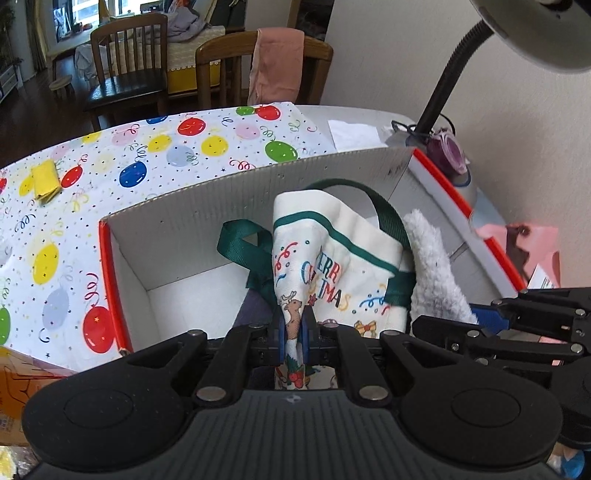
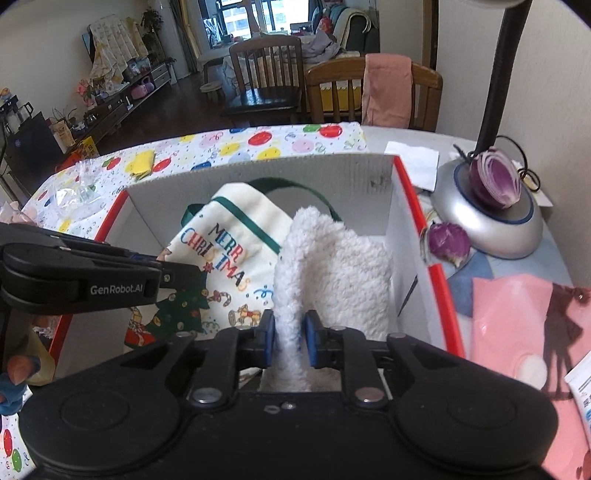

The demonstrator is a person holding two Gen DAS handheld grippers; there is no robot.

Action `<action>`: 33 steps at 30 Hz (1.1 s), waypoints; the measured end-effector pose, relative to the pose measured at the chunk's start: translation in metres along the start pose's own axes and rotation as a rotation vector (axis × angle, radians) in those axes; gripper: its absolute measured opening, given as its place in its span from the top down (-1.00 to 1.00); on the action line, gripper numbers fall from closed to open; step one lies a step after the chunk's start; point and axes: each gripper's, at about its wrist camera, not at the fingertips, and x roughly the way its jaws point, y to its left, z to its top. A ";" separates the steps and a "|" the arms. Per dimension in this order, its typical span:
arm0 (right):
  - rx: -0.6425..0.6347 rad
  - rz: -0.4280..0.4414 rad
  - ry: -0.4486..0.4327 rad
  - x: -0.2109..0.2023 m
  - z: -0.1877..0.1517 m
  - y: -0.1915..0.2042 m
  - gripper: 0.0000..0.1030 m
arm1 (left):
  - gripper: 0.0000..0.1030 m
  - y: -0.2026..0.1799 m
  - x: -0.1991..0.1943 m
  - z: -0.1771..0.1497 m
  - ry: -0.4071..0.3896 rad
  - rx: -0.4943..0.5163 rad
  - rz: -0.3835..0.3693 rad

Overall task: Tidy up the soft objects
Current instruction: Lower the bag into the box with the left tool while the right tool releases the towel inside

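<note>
I'm working in a lived-in home, an open dining and living room. Dark wooden slat-back dining chairs [image 2: 264, 70] stand behind my table with its balloon-print tablecloth [image 1: 155, 155]; a low wooden media cabinet [image 2: 122, 103] lines the left wall, and a cluttered sofa [image 2: 347, 26] sits by the windows.

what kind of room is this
Most likely a home dining and living area: wooden dining chairs stand past a table under a balloon-print cloth, and further back are a sofa piled with clothes and a low cabinet with plants.
</note>
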 end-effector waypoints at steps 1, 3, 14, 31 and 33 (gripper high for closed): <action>0.003 0.001 0.004 0.001 -0.001 0.001 0.58 | 0.84 0.000 0.000 -0.001 0.002 0.007 0.004; 0.011 0.010 0.014 0.002 -0.001 0.001 0.54 | 0.84 -0.001 0.000 -0.003 0.008 0.021 0.017; 0.050 0.034 0.029 -0.006 -0.002 0.003 -0.09 | 0.82 -0.001 -0.009 -0.008 0.024 0.040 0.029; 0.028 0.036 -0.054 -0.065 0.001 0.024 -0.53 | -0.31 0.007 -0.064 -0.019 -0.073 0.032 -0.052; 0.022 0.038 -0.072 -0.076 0.000 0.029 -0.60 | -0.31 0.008 -0.075 -0.022 -0.092 0.048 -0.068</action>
